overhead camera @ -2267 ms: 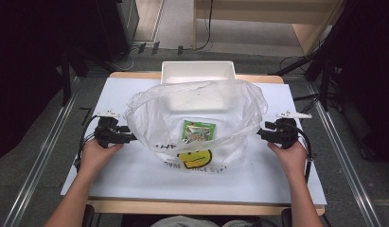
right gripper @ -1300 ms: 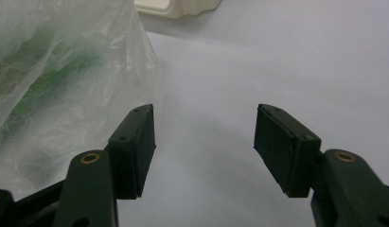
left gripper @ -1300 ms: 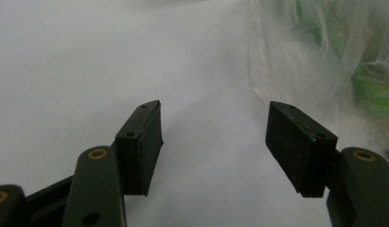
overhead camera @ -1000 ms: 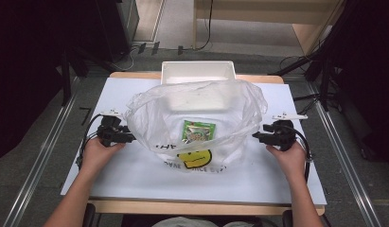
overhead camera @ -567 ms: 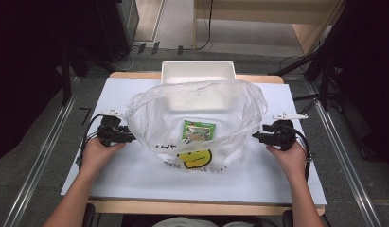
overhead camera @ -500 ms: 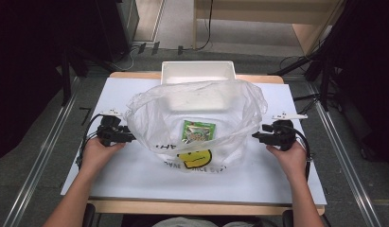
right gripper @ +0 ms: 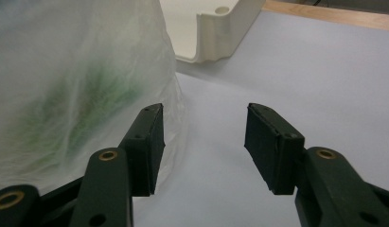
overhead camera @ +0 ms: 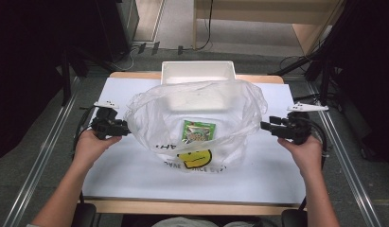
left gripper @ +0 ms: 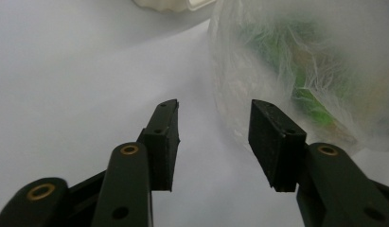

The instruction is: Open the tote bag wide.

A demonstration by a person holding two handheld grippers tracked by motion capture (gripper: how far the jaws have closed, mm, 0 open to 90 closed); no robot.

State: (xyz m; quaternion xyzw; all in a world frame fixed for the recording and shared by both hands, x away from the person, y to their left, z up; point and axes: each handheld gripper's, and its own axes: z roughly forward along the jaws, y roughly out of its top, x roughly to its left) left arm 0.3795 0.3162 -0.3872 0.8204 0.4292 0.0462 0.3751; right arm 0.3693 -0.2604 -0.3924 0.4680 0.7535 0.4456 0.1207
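The clear plastic bag sits puffed up in the middle of the white table, a green packet showing through it, with the white tray right behind. Left gripper is at the bag's left edge, its jaws just been closing yet parted, nothing between them, the film just beside one pad. Right gripper is off the bag's right side, jaws also just been closing, parted and gripping nothing.
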